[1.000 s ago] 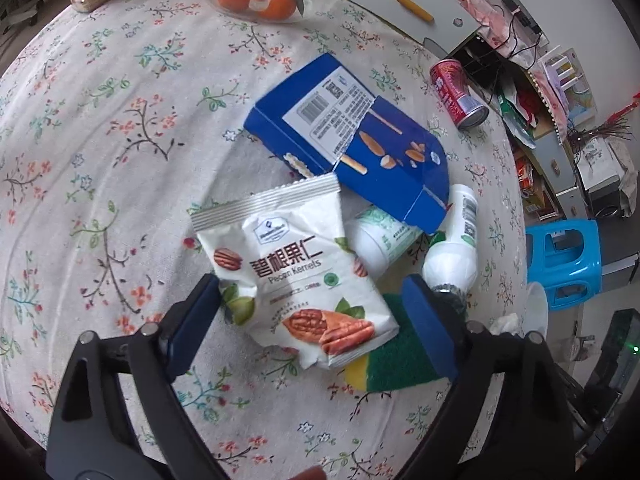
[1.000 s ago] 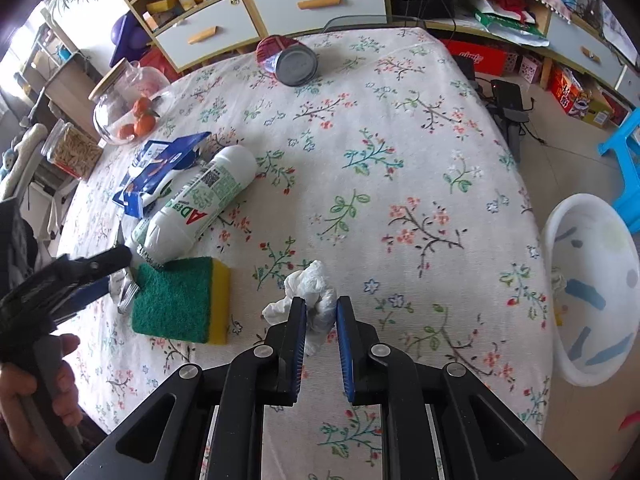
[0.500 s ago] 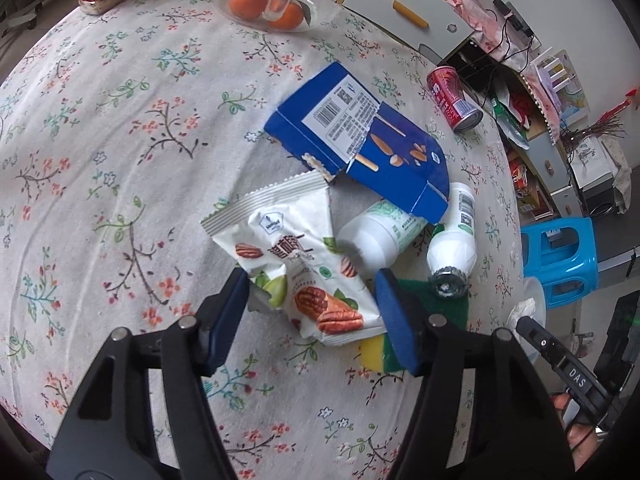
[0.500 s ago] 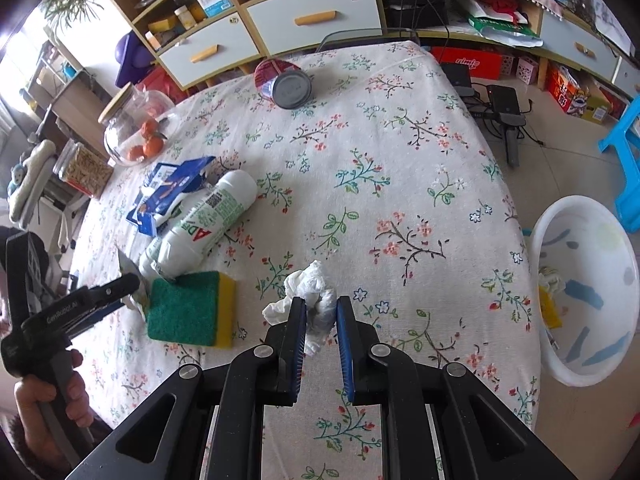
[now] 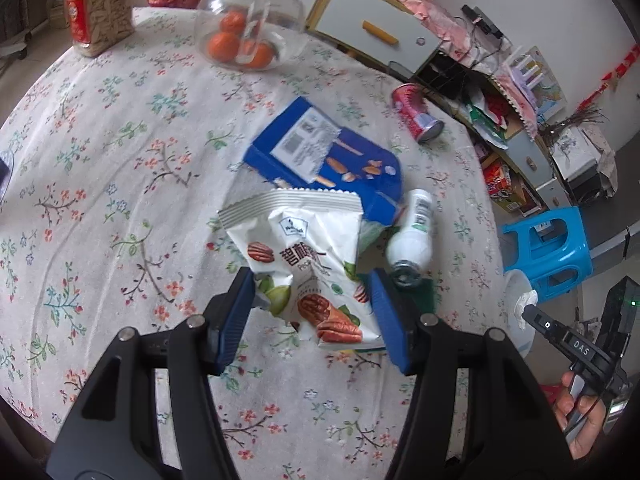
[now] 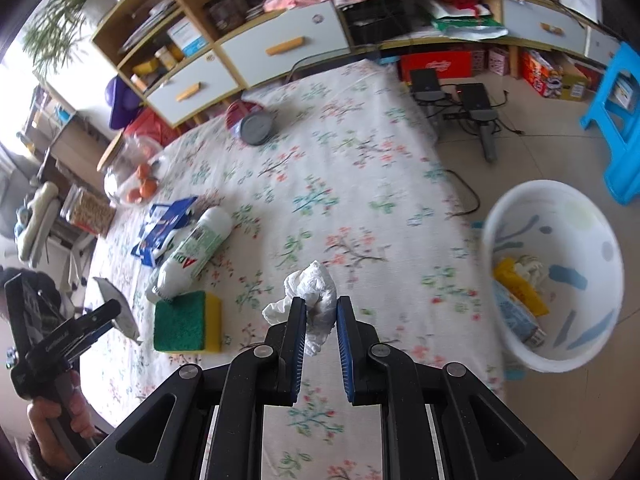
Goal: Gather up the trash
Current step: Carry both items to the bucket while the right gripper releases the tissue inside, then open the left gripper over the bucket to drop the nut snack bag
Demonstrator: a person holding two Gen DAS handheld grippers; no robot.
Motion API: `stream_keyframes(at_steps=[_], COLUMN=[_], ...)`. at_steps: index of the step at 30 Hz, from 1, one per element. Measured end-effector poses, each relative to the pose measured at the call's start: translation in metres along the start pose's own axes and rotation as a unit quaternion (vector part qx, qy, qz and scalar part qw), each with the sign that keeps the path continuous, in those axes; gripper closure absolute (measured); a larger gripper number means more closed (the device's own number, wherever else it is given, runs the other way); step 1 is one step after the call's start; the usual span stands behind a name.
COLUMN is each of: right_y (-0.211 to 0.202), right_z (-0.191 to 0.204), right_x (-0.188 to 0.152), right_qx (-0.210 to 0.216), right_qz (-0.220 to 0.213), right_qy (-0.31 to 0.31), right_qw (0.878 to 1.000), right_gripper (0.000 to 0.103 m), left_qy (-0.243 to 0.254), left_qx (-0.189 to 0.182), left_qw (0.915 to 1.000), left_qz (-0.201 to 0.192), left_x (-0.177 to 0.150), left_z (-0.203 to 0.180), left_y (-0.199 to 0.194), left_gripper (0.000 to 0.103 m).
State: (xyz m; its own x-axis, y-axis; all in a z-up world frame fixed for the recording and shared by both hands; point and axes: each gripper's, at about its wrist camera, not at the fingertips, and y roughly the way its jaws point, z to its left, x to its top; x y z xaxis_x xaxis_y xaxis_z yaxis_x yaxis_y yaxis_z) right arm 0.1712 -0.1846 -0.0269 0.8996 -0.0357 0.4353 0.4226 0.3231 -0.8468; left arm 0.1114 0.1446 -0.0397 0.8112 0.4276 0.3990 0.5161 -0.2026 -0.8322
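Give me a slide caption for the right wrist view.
Right gripper shut on a crumpled tissue above the floral table, white bin waiting alongside.

Bright daylight, fisheye warp, slight blur

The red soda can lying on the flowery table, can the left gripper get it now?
Probably not: the left gripper is shut on the white pecan snack bag, and the red soda can lies far beyond the blue cardboard box.
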Motion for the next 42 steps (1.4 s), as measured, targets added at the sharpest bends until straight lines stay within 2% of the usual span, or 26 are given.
stream_keyframes(at_steps=[5,13,20,31,33,34,37,42], right_y=[-0.02,-0.058,-0.072,-0.07,-0.068,-0.068,-0.073,-0.091], right_z=[-0.048,-0.125,-0.168,-0.207,-0.213,-0.215,-0.221,-0.229], right_x=[-0.005,-0.015,-0.02,-0.013,-0.014,-0.014,-0.016,-0.024], right_qx=[-0.02,-0.036,-0.059,-0.077,-0.076,-0.074,-0.076,-0.076], right_qz=[-0.011,-0.044,-0.056,-0.064,-0.059,-0.058,-0.065,-0.083], right_qy=[0.036,0.127,0.166,0.199,0.211,0.214,0.215,0.221], right_qw=[0.999,0.99,0.983,0.975,0.973,0.972,0.972,0.969], right_gripper=[0.087,0.087,0.084,0.083,0.077,0.071,0.043,0.041], left_qy=[0.038,0.096,0.144,0.198,0.2,0.203,0.215,0.242], left_qx=[-0.021,-0.045,-0.058,-0.071,-0.075,-0.077,-0.081,-0.088], left_qw=[0.999,0.9943,0.9876,0.9765,0.9753,0.9741,0.971,0.9637], left_qz=[-0.01,0.009,0.024,0.047,0.055,0.062,0.068,0.071], left_x=[-0.003,-0.019,-0.035,-0.055,-0.059,-0.06,-0.065,-0.071], left_z=[-0.032,-0.096,-0.152,-0.228,-0.239,-0.247,-0.264,-0.294], left_y=[-0.005,0.018,0.04,0.071,0.077,0.082,0.087,0.098], left_gripper=[0.043,0.043,0.043,0.043,0.043,0.043,0.043,0.043])
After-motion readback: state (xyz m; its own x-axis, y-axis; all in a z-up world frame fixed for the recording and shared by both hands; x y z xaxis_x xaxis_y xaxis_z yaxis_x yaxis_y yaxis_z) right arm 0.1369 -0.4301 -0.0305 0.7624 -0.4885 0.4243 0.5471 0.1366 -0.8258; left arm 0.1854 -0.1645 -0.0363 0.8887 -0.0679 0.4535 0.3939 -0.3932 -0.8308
